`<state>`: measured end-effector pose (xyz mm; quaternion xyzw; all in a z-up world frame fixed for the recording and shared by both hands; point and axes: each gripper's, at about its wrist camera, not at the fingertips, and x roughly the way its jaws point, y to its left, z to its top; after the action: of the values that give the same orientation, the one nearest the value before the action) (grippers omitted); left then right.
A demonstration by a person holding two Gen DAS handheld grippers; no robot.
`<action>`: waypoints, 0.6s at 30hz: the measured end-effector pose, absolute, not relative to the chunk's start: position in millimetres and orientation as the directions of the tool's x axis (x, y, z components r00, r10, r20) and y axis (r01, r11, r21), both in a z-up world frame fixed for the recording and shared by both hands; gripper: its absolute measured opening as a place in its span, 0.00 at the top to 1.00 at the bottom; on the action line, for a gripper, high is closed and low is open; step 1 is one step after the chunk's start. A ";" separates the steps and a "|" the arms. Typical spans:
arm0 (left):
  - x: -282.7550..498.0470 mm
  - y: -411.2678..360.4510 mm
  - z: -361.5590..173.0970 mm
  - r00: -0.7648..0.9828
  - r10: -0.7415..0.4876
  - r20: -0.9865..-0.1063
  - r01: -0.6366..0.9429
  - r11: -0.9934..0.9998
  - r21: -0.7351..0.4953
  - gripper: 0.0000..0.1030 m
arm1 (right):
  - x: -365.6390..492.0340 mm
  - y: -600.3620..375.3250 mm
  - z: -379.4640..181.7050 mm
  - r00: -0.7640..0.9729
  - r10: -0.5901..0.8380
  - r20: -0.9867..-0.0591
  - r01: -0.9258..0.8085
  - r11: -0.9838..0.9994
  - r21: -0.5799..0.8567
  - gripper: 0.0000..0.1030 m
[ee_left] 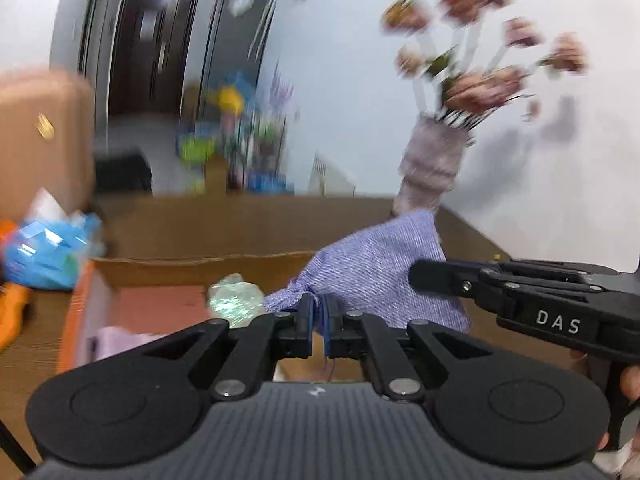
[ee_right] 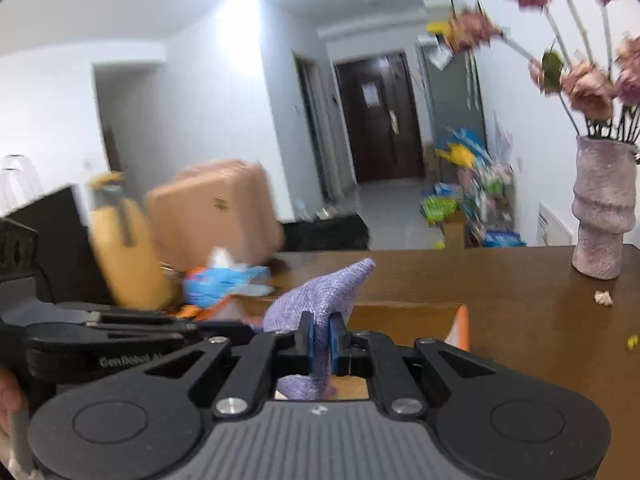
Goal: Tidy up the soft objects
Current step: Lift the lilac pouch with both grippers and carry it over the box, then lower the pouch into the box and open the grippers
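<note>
A purple woven cloth (ee_left: 380, 268) hangs between both grippers above an open cardboard box (ee_left: 168, 276) on the brown table. My left gripper (ee_left: 319, 312) is shut on one edge of the cloth. My right gripper (ee_right: 321, 340) is shut on another part of the same cloth (ee_right: 316, 296), which sticks up past its fingers. The right gripper also shows in the left wrist view (ee_left: 520, 292), at the right behind the cloth. The box holds a pale green crinkled item (ee_left: 234, 300) and a pink soft item (ee_left: 116, 340).
A pink vase of dried flowers (ee_right: 604, 208) stands on the table (ee_right: 500, 280) at the right by the wall. A blue plastic bag (ee_left: 44, 248) and orange items lie left of the box. A tan suitcase (ee_right: 216, 208) stands beyond the table.
</note>
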<state>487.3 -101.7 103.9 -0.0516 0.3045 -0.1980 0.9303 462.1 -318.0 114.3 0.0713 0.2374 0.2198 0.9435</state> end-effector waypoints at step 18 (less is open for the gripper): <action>571.3 -102.7 81.3 0.703 -0.260 -0.662 0.222 0.964 -0.143 0.76 | 583.9 -301.3 81.3 0.726 0.191 -0.661 -0.222 0.974 0.038 0.51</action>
<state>571.3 -102.7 81.3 -0.0261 0.3623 -0.1308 0.9225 583.9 -301.3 81.3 -0.0219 0.3531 0.1111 0.9287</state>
